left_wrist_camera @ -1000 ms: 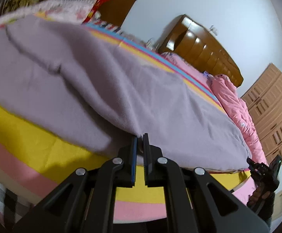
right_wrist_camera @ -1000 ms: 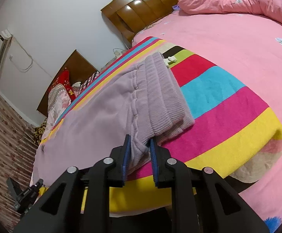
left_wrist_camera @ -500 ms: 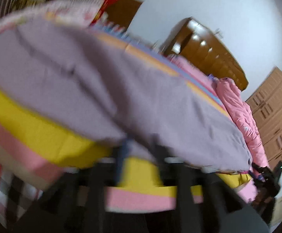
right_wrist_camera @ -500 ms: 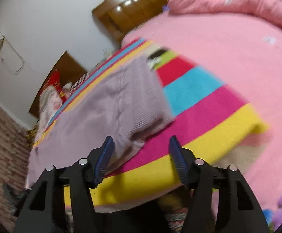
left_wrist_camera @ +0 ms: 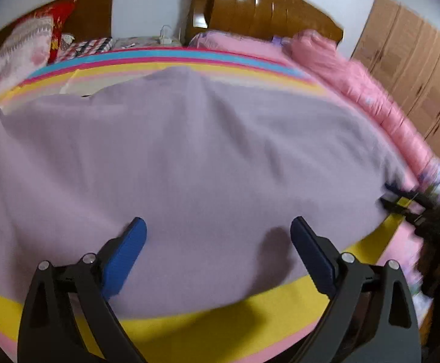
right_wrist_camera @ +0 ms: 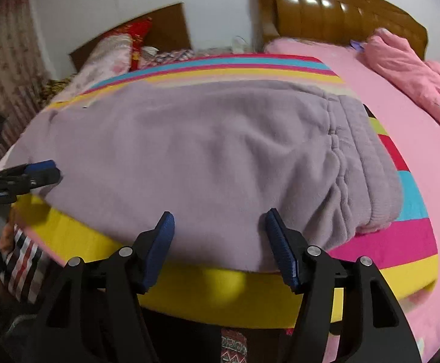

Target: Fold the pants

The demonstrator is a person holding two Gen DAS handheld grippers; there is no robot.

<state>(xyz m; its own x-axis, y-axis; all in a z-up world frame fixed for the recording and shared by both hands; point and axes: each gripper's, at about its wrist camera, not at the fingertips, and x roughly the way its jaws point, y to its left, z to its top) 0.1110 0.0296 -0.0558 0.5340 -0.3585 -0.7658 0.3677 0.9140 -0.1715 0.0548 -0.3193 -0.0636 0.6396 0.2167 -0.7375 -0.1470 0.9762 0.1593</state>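
Note:
The lilac fleece pants (left_wrist_camera: 195,157) lie flat across a striped blanket (left_wrist_camera: 220,326) on the bed, ribbed waistband (right_wrist_camera: 368,157) to the right. My left gripper (left_wrist_camera: 217,227) is open and empty, hovering over the pants near their front edge. My right gripper (right_wrist_camera: 218,220) is open and empty above the pants' front edge, near the waistband end. The right gripper also shows at the right of the left wrist view (left_wrist_camera: 407,205); the left gripper shows at the left of the right wrist view (right_wrist_camera: 29,175).
A pink duvet (right_wrist_camera: 416,69) is bunched at the far right of the bed, below a wooden headboard (right_wrist_camera: 341,12). Pillows (left_wrist_camera: 23,48) are piled at the far left. A wooden wardrobe (left_wrist_camera: 410,60) stands to the right. The bed edge (right_wrist_camera: 220,296) drops off in front.
Both grippers let go of the pants' front edge, opened wide and pulled back and up. The pants now lie flat on the blanket.

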